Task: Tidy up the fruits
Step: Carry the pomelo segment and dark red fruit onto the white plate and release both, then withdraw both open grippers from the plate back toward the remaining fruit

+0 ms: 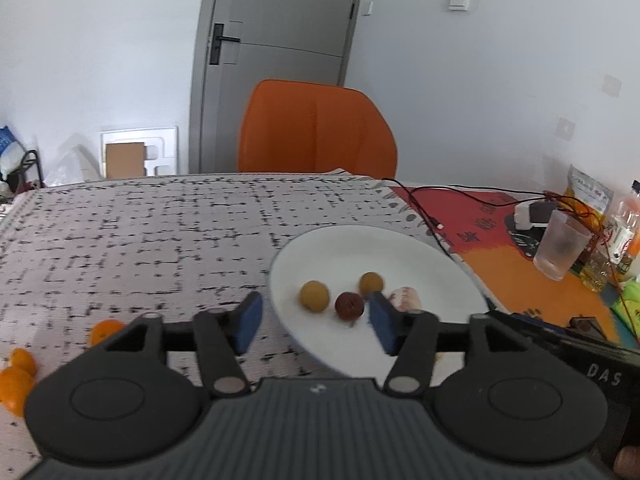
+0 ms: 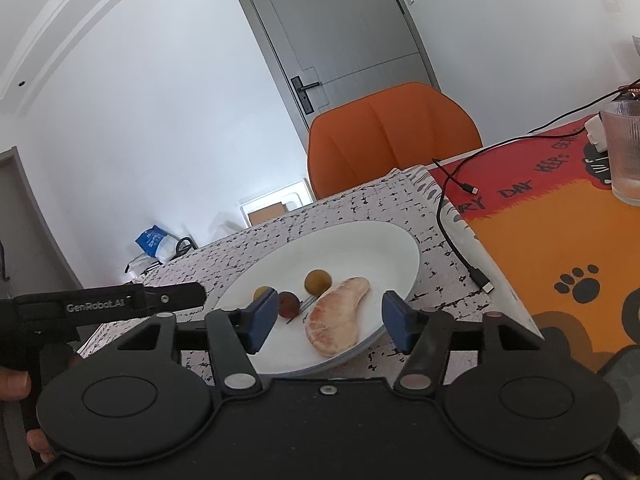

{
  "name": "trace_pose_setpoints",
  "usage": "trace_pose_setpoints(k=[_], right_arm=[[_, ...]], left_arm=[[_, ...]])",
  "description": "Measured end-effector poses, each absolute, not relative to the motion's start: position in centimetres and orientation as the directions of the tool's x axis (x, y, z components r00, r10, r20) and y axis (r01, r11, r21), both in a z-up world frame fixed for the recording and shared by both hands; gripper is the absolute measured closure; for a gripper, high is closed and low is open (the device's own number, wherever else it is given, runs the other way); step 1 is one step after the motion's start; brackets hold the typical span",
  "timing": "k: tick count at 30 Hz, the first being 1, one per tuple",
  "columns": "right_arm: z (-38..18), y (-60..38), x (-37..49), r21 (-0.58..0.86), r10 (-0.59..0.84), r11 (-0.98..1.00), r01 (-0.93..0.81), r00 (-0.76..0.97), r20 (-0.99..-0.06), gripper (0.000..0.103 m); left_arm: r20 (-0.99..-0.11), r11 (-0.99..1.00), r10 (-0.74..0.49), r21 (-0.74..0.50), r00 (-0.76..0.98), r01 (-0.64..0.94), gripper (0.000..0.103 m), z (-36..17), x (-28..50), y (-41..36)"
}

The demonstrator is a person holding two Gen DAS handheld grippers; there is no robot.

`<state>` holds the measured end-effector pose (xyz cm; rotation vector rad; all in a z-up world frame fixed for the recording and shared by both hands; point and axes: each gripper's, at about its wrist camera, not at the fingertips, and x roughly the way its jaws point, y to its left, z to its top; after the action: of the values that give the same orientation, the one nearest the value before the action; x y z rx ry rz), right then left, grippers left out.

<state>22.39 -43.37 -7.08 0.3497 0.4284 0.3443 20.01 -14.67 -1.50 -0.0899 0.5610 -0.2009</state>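
A white plate [image 1: 380, 244] [image 2: 372, 240] sits on the patterned tablecloth. It holds two yellow-brown round fruits [image 1: 314, 296] [image 1: 371, 283], a dark red fruit [image 1: 349, 306] [image 2: 289, 304] and a pink peeled citrus segment [image 2: 336, 316]. My left gripper [image 1: 316, 323] is open over the plate's near left rim, with the fruits just beyond its blue pads and nothing gripped. My right gripper [image 2: 329, 320] is open too. The segment lies between its pads, which stand apart from it on both sides. Three oranges [image 1: 105, 330] [image 1: 22, 360] [image 1: 14, 394] lie on the cloth at far left.
An orange chair [image 1: 316, 128] stands behind the table. To the right, an orange-red mat [image 2: 560, 232] carries a ribbed glass [image 1: 562, 246] [image 2: 624, 152], black cables [image 2: 452, 232], a charger and packets. A hand grips the left tool's black housing [image 2: 100, 306].
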Motion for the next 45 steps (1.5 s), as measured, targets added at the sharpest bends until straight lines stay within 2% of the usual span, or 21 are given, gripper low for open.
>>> trace_pose_setpoints(k=[2, 4, 6, 8, 10, 12, 17, 45], right_arm=[[-7.1, -43.2, 22.2, 0.397, 0.392, 0.884, -0.247, 0.854, -0.342, 0.040], [-7.0, -43.0, 22.0, 0.391, 0.384, 0.888, -0.242, 0.857, -0.343, 0.030], [-6.8, -42.7, 21.7, 0.384, 0.382, 0.890, -0.244, 0.860, -0.339, 0.027], [-6.6, -42.5, 21.5, 0.383, 0.385, 0.890, -0.248, 0.859, -0.337, 0.023], [-6.3, -42.1, 21.3, 0.378, 0.386, 0.890, -0.253, 0.861, -0.331, 0.009], [-6.1, -41.9, 21.0, 0.375, 0.388, 0.890, -0.260, 0.865, -0.319, 0.001], [-5.6, -41.4, 20.7, 0.381, 0.397, 0.886, -0.266, 0.858, -0.324, 0.000], [-3.8, -34.8, 19.5, 0.341, 0.479, 0.865, -0.367, 0.807, -0.347, 0.000]], left_arm=[[-0.513, 0.981, -0.192, -0.130, 0.836, 0.145, 0.037, -1.3, 19.5, -13.9], [-0.509, 0.983, -0.177, -0.138, 0.842, 0.123, 0.030, -1.1, 19.1, -13.0], [-0.500, 0.985, -0.154, -0.142, 0.852, 0.095, 0.020, -0.9, 18.6, -12.2], [-0.489, 0.989, -0.127, -0.133, 0.863, 0.070, 0.016, -0.7, 18.0, -11.6], [-0.484, 0.990, -0.112, -0.127, 0.868, 0.056, 0.014, -0.5, 17.5, -10.9], [-0.477, 0.990, -0.110, -0.131, 0.872, 0.053, 0.012, -0.3, 17.0, -10.3], [-0.458, 0.992, -0.088, -0.125, 0.885, 0.034, 0.008, 0.1, 15.6, -9.0], [-0.430, 0.970, 0.037, -0.203, 0.902, -0.137, 0.008, 1.4, 10.3, 1.5]])
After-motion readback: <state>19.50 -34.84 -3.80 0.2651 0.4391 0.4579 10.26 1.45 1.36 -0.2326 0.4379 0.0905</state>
